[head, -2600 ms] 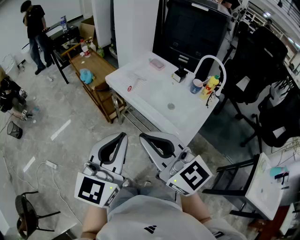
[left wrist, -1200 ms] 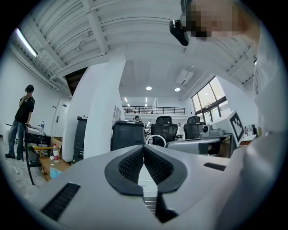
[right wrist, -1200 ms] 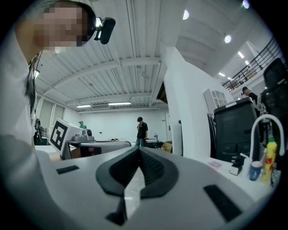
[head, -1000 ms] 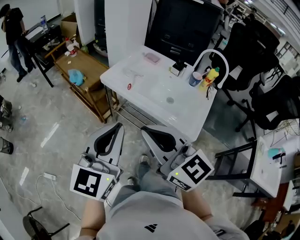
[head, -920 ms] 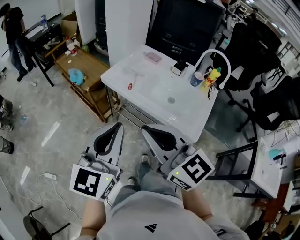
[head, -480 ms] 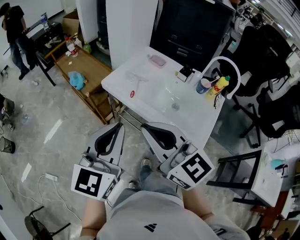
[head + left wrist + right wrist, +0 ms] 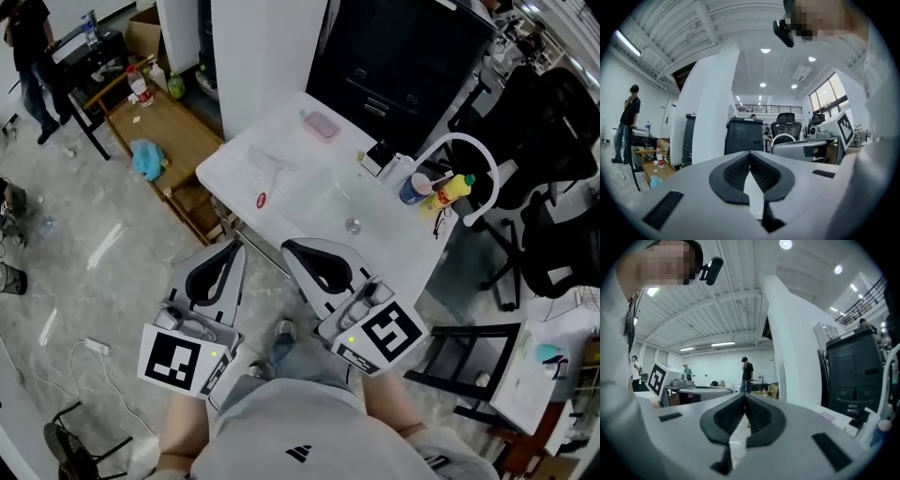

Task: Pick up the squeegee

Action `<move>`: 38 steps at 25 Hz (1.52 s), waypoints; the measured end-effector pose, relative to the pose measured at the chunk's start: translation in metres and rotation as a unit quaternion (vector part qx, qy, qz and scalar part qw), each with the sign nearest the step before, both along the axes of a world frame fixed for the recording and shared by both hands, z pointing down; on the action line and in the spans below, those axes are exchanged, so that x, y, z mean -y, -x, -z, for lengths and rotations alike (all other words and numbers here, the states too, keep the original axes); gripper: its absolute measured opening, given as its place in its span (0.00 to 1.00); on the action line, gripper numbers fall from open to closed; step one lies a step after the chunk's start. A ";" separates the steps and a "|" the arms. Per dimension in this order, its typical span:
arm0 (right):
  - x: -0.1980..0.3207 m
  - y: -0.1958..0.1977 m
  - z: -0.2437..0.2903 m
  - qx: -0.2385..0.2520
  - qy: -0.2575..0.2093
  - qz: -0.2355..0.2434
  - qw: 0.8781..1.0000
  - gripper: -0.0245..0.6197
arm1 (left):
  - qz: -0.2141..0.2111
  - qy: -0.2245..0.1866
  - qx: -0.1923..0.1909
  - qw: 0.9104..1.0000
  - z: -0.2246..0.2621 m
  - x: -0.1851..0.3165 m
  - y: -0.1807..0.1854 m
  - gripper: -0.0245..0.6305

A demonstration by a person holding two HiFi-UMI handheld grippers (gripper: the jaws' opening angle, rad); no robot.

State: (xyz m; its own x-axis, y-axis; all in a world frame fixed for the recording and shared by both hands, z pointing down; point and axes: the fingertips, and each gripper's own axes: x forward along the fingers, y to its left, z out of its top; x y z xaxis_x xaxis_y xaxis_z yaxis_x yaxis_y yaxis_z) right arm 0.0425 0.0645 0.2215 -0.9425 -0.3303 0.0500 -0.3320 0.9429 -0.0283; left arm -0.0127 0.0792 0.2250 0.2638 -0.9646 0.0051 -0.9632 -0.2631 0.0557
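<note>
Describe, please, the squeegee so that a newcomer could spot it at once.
Start at the white table in the head view's middle, then go to its left end, away from the cup and yellow bottle. The squeegee lies flat there: pale, almost the table's colour, with a small red tip toward the near edge, unlike the pink dish farther back.

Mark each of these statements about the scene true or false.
1. The left gripper and the right gripper are both shut, with nothing between them. True.
2. The squeegee is held in the right gripper. False: it lies untouched on the white table.
3. A pink object lies on the table. True.
4. The yellow bottle is right beside the squeegee. False: it is across the table, next to the blue cup.
</note>
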 end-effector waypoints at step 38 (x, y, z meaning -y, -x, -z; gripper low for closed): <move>0.117 0.034 -0.016 0.003 0.039 -0.045 0.998 0.05 | -0.048 0.008 0.000 0.999 0.005 0.116 0.037 0.06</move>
State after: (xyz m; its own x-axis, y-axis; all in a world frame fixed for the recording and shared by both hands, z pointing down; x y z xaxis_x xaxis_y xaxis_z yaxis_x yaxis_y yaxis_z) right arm 0.0085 -0.0529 0.2377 -0.9093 -0.4095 0.0734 -0.4153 0.9039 -0.1026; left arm -0.0492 -0.0368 0.2201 0.3559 -0.9343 0.0200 -0.9332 -0.3542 0.0603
